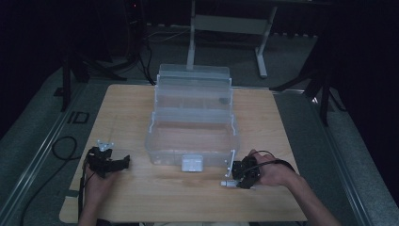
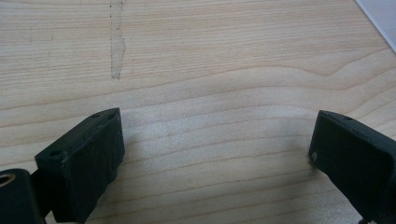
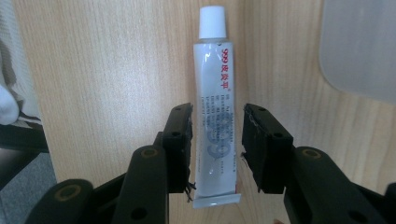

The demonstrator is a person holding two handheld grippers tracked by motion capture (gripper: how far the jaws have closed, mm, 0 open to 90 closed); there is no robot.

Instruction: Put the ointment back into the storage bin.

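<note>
High view: a clear plastic toolbox (image 1: 192, 127) stands open in the middle of the wooden table (image 1: 127, 108), its tiered trays folded back and its white latch (image 1: 191, 163) facing the person. The right gripper (image 1: 235, 179) lies low at the toolbox's front right corner, where a small white tube (image 1: 229, 184) rests on the wood just in front of that corner. The left gripper (image 1: 123, 162) sits well apart from the toolbox, off its front left corner. Beyond the table, dark floor, a loose cable (image 1: 63, 148) and the legs of a grey desk (image 1: 226, 33).

Left gripper view: the jaws stand wide apart with nothing between them over bare pale wood (image 2: 210, 70); a faint scuff mark (image 2: 116, 46) runs along the grain.

Right gripper view: the tube (image 3: 215, 102), white cap pointing away, lies flat between the half-open jaws of the right gripper (image 3: 216, 135). They flank its lower half, seemingly not yet pressing it. A frosted edge of the toolbox (image 3: 359, 46) shows at upper right.
</note>
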